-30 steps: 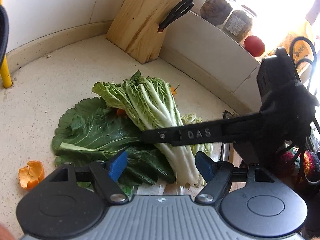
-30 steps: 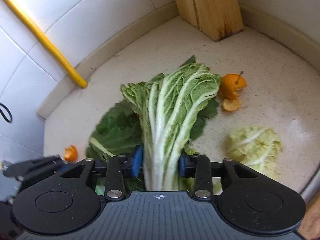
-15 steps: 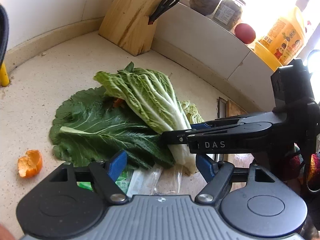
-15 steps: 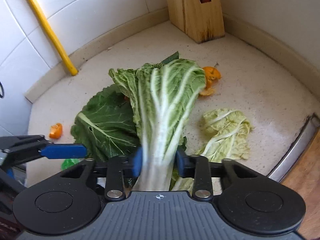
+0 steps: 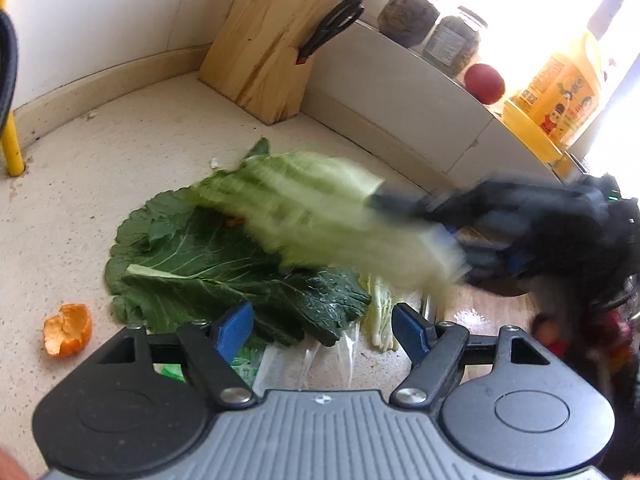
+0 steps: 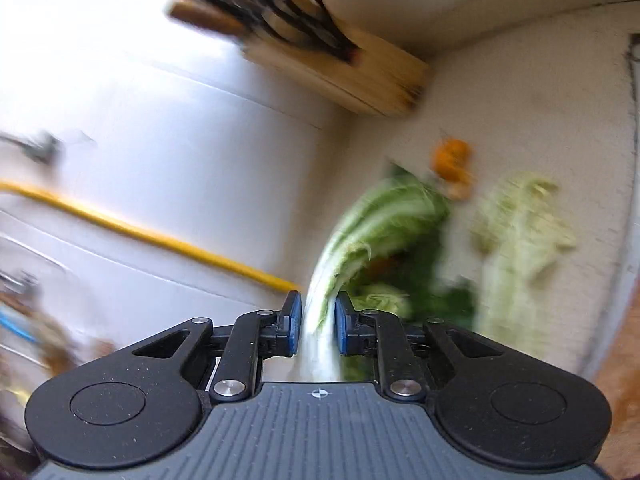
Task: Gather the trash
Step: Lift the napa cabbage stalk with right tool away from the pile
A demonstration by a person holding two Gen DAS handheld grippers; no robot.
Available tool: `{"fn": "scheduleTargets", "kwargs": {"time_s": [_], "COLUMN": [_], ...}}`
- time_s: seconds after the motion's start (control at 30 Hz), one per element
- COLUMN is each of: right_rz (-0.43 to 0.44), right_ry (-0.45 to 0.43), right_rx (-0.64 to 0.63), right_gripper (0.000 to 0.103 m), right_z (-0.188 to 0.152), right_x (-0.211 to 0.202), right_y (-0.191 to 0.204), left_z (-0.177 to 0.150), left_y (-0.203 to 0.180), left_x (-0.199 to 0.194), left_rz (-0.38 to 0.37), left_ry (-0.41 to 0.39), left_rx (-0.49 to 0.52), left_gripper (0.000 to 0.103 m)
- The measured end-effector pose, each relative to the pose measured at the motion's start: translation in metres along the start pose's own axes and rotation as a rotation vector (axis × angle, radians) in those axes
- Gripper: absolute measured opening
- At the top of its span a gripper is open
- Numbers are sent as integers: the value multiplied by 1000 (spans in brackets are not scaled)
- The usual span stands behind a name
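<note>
Your right tool [image 6: 316, 322] grips a cabbage leaf [image 5: 320, 216] by its stalk above the worktop [image 5: 100, 184]; the left tool [image 5: 322, 330] gapes empty. Dark leaf [image 5: 224, 276], orange peel [image 5: 68, 330] and, seemingly, wrappers remain.

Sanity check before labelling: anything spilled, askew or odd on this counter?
Scraps litter the countertop: a dark green leaf, orange peel and a clear plastic wrapper. Right tongs pinch a napa cabbage leaf by its stalk, blurred mid-swing. Left tongs are open, empty.
</note>
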State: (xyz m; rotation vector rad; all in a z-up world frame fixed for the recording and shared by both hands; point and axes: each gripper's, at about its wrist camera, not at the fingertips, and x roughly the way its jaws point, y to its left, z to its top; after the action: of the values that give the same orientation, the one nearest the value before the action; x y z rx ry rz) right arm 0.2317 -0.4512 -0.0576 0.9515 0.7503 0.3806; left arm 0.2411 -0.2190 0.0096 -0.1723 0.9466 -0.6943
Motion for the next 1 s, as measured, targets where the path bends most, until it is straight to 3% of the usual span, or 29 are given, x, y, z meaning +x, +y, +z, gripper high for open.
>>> {"fn": "scheduleTargets", "kwargs": {"time_s": [0.1,0.17,0.23,0.3,0.4,0.5,0.6,0.7,0.77,0.83,1.0], "right_rz": [70,160,174,48,-34,-150,-154,-40,147,273,496], "right_ry": [99,168,180,198,231,232,246,235,175,124,25], "right_rx": [70,121,139,40,-74,-215,-182,-12,130,238,320], "right_gripper": [30,54,69,67,65,28,20,19,19,19,19], "right_z": [4,8,11,15,17,18,18,8,0,-5,-10], "right_x": [28,50,70,88,104,116,127,120,109,103,86], "right_y": [-16,-22,-23,-12,10,35,30,-1,-18,-30,-28], "left_z": [-2,-5,-7,-9,-11,-10,-11,-10,-11,-11,-10], "left_y": [0,2,6,11,18,22,21,22,24,25,26], "left_x": [1,5,9,10,9,12,12,11,9,8,1], "left_rz": [-5,-2,12,26,31,27,18,12,18,26,44], "left_ry": [2,14,26,31,26,27,27,28,18,19,11], "left_rx": [1,-11,-20,-33,-53,-69,-64,-62,-54,-58,-52], "left_gripper": [72,72,72,72,72,72,72,72,72,72,72]}}
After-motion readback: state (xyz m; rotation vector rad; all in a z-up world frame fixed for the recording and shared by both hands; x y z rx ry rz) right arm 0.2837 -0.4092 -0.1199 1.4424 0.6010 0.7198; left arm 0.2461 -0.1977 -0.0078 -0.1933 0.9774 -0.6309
